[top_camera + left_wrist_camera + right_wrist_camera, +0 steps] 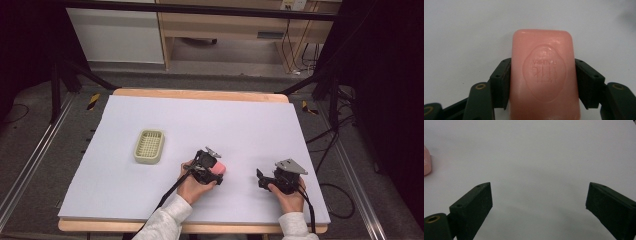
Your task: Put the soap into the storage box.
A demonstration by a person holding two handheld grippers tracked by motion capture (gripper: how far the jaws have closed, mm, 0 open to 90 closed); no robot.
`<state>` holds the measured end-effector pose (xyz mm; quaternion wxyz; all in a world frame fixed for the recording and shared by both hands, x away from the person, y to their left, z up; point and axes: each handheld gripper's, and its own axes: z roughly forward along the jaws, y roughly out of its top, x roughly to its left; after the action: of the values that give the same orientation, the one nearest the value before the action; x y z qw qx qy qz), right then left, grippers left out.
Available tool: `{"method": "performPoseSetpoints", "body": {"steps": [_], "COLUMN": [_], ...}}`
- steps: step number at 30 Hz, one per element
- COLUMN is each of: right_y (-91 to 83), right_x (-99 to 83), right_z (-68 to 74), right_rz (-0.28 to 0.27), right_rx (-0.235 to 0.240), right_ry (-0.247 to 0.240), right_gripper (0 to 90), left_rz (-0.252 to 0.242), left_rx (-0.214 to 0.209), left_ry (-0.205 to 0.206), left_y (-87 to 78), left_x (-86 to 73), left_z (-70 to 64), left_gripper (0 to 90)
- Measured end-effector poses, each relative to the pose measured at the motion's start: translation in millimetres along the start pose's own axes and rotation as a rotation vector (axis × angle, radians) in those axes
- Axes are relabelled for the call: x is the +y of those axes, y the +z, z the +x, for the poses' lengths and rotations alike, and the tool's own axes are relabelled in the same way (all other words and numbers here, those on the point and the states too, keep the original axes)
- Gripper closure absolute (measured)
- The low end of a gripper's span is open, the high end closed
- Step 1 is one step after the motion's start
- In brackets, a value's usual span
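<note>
- L gripper pinches pink soap bar btwn both jaws, pads touching its long sides; embossed face up, bar pokes out past jaw tips.
- R gripper spread wide, nothing btwn jaws, resting over white table.
- Soap sits left of R gripper, well apart.
- Green soap dish is off to L gripper's left, apart.

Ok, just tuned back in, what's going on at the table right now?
A person works at the table with a gripper in each hand. The left gripper has its jaws closed on the long sides of a pink soap bar, near the table's front middle. The right gripper is open with nothing between its jaws, resting off to the right. A green slotted soap dish sits apart, farther back and left.
</note>
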<state>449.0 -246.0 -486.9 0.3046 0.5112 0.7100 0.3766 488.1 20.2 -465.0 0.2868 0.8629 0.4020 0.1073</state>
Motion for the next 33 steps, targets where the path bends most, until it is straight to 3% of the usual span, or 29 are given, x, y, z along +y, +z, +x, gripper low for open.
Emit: {"method": "performPoseSetpoints", "body": {"steps": [9,17,33], "right_y": [0.2,0.4,0.4], "right_x": [0.0,0.1,0.1], "right_z": [0.0,-0.2,-0.5], "right_rz": [0.001,0.002,0.003], "right_rx": [0.001,0.002,-0.001], "right_ry": [0.000,0.003,0.008], "right_gripper": [7.2,7.2,7.1], "left_rz": [-0.010,-0.042,-0.102], "left_rx": [0.000,-0.012,0.005], "left_ry": [0.000,-0.002,-0.015], "left_y": [-2.7,-16.2,-62.1], "left_x": [-2.0,-2.8,-14.3], "left_z": [0.5,2.7,29.7], "left_gripper": [37.3,37.4,37.4]}}
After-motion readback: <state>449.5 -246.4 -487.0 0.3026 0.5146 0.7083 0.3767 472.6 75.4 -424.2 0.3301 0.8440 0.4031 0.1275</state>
